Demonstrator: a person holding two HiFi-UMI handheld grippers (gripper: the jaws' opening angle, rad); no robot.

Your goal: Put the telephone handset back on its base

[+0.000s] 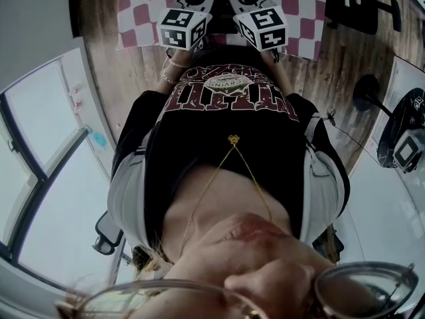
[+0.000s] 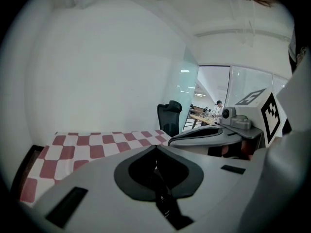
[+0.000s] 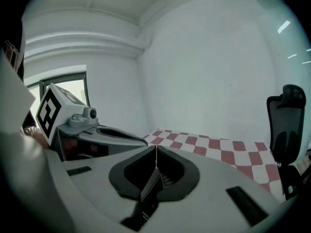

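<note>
1. Left tongs (image 2: 156,155): the jaws are sitting fully together, with the pads meeting along 1 thin seam. Nothing is lying between them.
2. Right tongs (image 3: 156,152): the jaws are also pressing together and gripping nothing.
3. In the head view, the person is holding the 2 tongs side by side and near each other, in front of the torso. Both marker cubes are facing the camera, and both noses are pointing toward the checkered cloth (image 1: 139,5).
4. The cloth, red and white, is lying flat on a wood-grain desk (image 1: 133,65). Both gripper views are showing its squares running out ahead of the jaws.
5. Telephone handset and base: none of the 3 views is showing either, so I cannot tell where they are.
6. Each gripper view is catching the other tongs alongside, at the inner edge of the frame, with the cube and a small camera on top.
7. A black office chair (image 2: 169,115) is standing beyond the cloth's far edge, beside a glass partition (image 2: 214,96). A plain white wall (image 2: 97,72) is rising behind the cloth.
8. The person is wearing a black top with maroon print (image 1: 229,92), a gold chain with a small pendant (image 1: 233,139), and bracelets (image 1: 171,70) on the wrist behind the left tongs.
</note>
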